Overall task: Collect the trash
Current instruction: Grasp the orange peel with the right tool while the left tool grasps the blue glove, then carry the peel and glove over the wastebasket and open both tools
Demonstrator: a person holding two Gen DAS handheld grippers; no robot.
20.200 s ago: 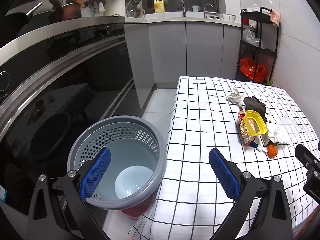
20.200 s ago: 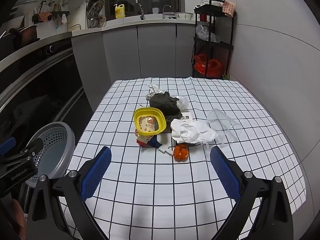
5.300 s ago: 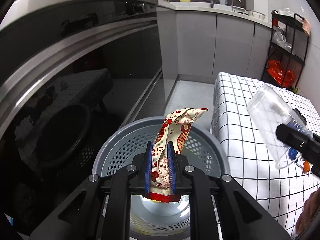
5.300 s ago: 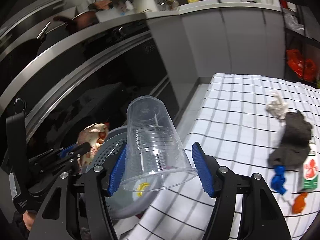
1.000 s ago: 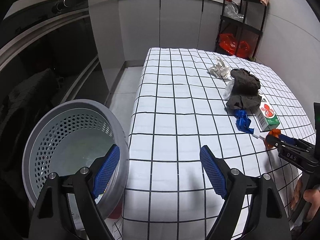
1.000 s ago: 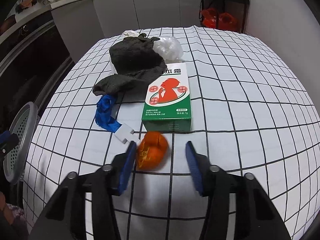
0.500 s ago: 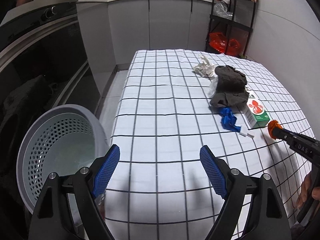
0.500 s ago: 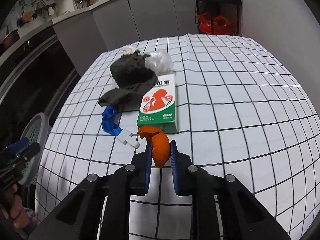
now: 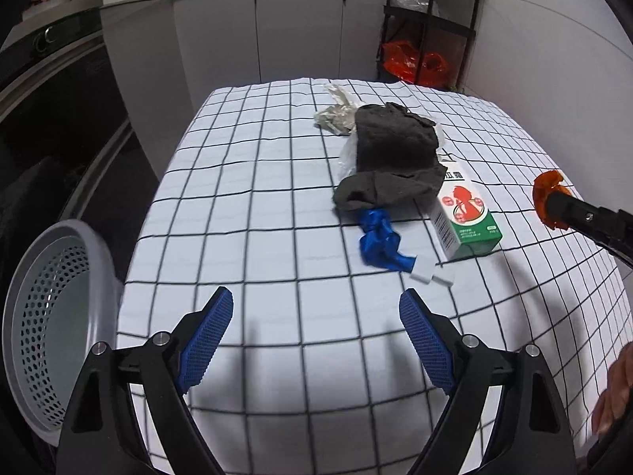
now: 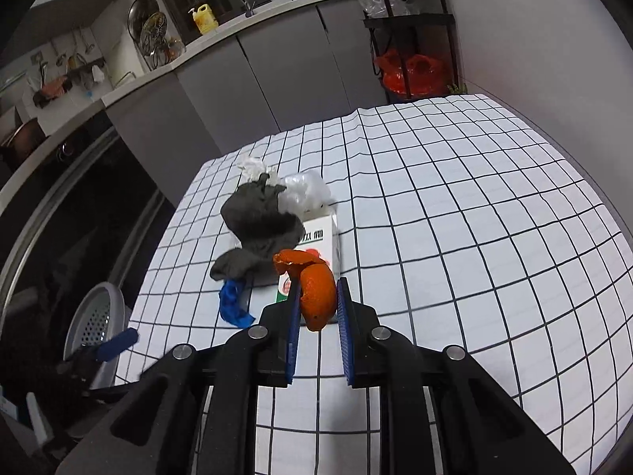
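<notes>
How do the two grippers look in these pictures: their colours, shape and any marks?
Both the left gripper and the right gripper have matte black, angular linkage arms joined by round silver screws. Each finger ends in a flat blue pad with a fine ribbed or mesh texture. No cables, sleeves or lettering show in the current views.

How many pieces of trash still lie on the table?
5: crumpled paper at the far end, dark cloth covering a clear plastic bag, green box beside it, blue wrapper nearest. More may hide under the cloth.

Bin (image 9: 59, 316) left of table (image 9: 257, 206)
</notes>
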